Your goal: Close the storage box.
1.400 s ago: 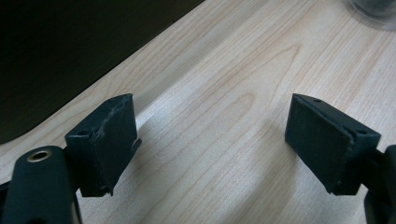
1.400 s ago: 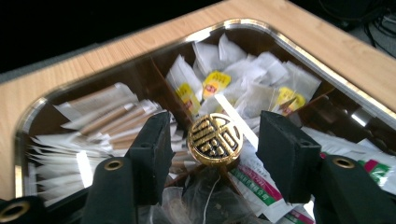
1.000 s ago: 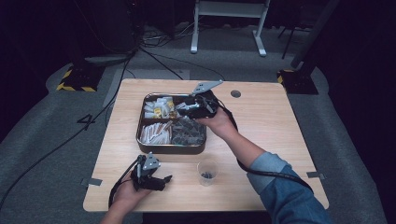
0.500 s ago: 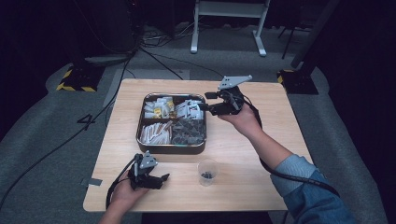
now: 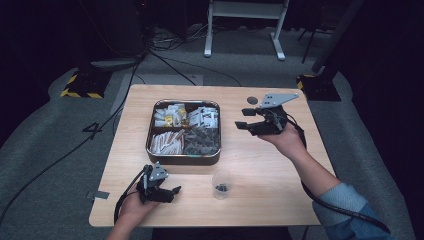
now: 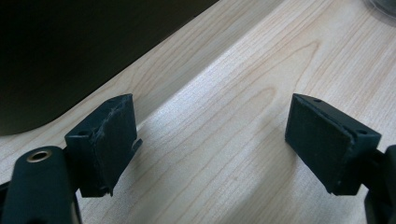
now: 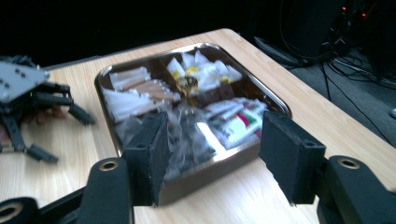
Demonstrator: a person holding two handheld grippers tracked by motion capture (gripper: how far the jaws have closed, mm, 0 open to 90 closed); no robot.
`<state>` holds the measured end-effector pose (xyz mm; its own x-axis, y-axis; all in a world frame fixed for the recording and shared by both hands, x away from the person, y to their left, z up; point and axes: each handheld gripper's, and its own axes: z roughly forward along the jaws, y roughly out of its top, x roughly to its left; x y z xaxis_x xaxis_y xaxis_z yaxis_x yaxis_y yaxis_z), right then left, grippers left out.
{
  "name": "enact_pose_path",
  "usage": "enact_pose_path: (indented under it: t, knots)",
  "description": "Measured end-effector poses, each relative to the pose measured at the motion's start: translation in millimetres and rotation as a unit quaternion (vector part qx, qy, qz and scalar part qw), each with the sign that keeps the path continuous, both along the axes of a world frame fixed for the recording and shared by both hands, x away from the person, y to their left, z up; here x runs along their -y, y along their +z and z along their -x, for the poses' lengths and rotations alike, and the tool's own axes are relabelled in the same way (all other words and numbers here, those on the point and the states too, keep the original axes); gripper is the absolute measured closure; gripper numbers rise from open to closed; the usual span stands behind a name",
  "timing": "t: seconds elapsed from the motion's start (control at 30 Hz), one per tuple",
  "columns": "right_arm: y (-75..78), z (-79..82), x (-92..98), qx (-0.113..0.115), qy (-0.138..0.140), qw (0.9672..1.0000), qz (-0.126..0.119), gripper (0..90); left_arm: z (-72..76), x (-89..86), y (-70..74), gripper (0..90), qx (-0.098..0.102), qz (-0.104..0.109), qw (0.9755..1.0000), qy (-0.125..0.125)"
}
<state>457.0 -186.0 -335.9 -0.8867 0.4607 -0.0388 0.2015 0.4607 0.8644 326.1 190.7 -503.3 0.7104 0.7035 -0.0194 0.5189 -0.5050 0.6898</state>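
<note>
Left gripper (image 5: 161, 189): we are seeing it resting low at the near left edge of the table (image 5: 260, 165), jaws spread apart with bare wood between them; in the left gripper view (image 6: 210, 140) the left pad's surface is looking torn.
Cup (image 5: 221, 184): a small clear cup is standing near the front edge, right of the left gripper and apart from it; something dark is lying in it, too small for us to name.
Tray (image 5: 183, 158): the metal tray is sitting mid-table, split into four compartments of packets; the near right one is holding dark packets, the rest pale ones, and we cannot read any labels.
Right gripper (image 5: 246, 119): we are seeing it held above the table just right of the tray, jaws released and gripping nothing; in the right gripper view (image 7: 212, 154) the tray (image 7: 275, 100) is lying beyond the open jaws, blurred, and the left gripper (image 7: 28, 102) is showing farther off.
Change: a second ago the right gripper was reaching over the tray's far right compartment; it is now drawing back to the right, clear of the tray, while the left gripper is staying put.
Person: a blue sleeve (image 5: 345, 210) is cut off at the near right corner.
</note>
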Motion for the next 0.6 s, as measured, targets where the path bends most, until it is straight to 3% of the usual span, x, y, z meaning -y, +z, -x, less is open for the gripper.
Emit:
enact_pose_path:
  t: [0.2,0.37,0.6]
  knots:
    - [-8.5,13.5,35.5,-0.008,-0.020,0.9998,-0.003,41.4,-0.1,0.0,0.0,17.1,0.000,0.000,1.0000,0.000]
    - [-24.4,29.1,65.7,-0.026,-0.041,0.9988,0.009,41.0,-0.1,0.0,0.0,17.1,0.000,0.000,1.0000,0.000]
    - [-47.1,49.8,100.0,-0.037,-0.065,0.9972,-0.002,40.0,-0.7,0.5,-0.2,16.8,0.001,0.000,1.0000,0.000]
